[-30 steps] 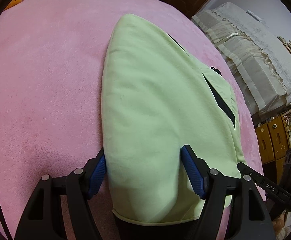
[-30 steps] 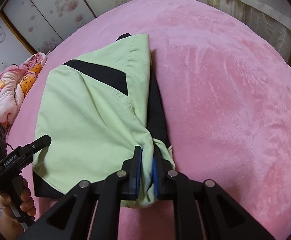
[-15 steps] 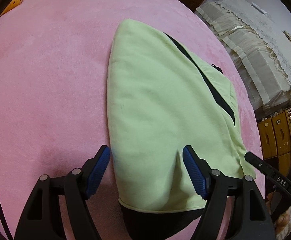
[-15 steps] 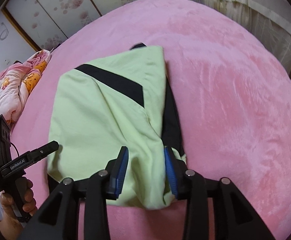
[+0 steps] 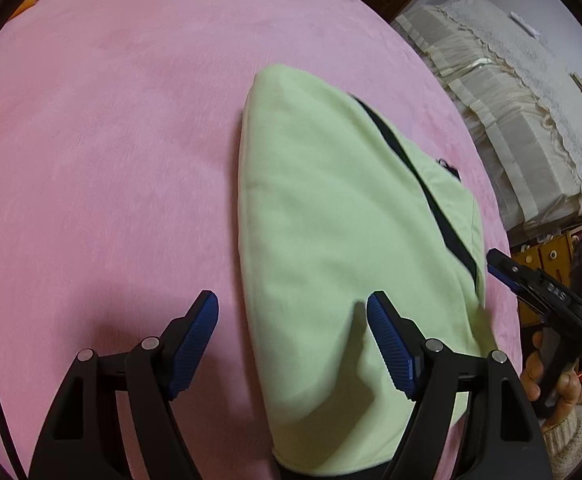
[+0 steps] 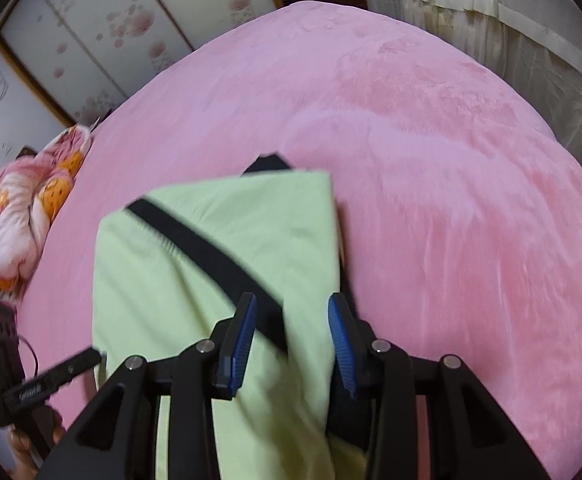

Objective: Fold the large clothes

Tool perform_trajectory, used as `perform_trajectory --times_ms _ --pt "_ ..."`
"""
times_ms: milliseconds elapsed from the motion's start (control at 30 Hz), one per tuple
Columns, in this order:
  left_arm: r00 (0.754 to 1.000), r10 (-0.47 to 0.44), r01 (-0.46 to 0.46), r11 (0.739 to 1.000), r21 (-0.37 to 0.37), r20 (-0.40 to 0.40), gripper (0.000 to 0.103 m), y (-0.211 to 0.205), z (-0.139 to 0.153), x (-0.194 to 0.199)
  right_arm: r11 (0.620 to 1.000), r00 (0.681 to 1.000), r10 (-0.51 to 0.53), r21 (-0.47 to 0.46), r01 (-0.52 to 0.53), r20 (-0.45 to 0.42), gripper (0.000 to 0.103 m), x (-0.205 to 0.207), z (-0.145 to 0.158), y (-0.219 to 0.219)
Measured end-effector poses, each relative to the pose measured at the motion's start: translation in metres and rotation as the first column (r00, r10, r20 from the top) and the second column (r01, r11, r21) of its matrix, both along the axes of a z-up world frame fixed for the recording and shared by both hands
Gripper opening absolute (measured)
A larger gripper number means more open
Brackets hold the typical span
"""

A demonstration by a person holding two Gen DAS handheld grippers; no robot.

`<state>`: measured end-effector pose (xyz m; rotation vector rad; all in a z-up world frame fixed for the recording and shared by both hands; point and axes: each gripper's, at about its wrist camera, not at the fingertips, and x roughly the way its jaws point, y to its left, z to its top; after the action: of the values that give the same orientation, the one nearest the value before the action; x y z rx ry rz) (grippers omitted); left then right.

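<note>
a second ago the right gripper (image 6: 293,340) pinched the near corner of the folded pale green garment with black stripe (image 6: 215,264); its jaws have just been opening and now stand partly apart, the cloth lying loose between the blue pads (image 6: 341,344) with nothing gripped. the left gripper (image 5: 293,344), wide open then too, has pulled back and holds nothing, one pad on the garment (image 5: 343,240), the other over the pink plush bedspread (image 5: 111,160). the garment lies flat on the bedspread, no container in sight.

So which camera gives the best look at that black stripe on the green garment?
The left wrist view: the black stripe runs sharp and unblocked across the green garment. In the right wrist view it is blurred and its lower end passes behind a gripper finger.
</note>
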<state>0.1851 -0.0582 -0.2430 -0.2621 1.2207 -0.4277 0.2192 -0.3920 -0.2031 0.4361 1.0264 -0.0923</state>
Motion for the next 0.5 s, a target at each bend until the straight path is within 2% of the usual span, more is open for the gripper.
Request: perform_trajectory --times_ms 100,200,333,500 --pt "1.000 0.014 -0.014 1.000 -0.005 -0.002 0.075 -0.007 -0.002 0.012 1.000 1.000 -0.021 0.018 0.022 -0.016 0.037 0.019 -0.008 -0.006" --pt "1.000 0.016 -0.016 0.999 -0.033 -0.008 0.074 -0.013 -0.006 0.023 0.999 0.999 -0.029 -0.016 0.028 -0.044 0.037 0.029 -0.015 -0.004" --pt "1.000 0.013 -0.013 1.000 -0.019 0.000 0.074 -0.026 -0.007 0.029 0.996 0.997 -0.034 -0.080 0.029 -0.070 0.037 0.032 -0.019 -0.001" --pt "1.000 0.020 -0.019 1.000 -0.013 0.015 0.074 -0.031 -0.009 0.029 0.998 0.996 -0.052 -0.041 0.049 -0.075 0.037 0.027 -0.024 -0.013"
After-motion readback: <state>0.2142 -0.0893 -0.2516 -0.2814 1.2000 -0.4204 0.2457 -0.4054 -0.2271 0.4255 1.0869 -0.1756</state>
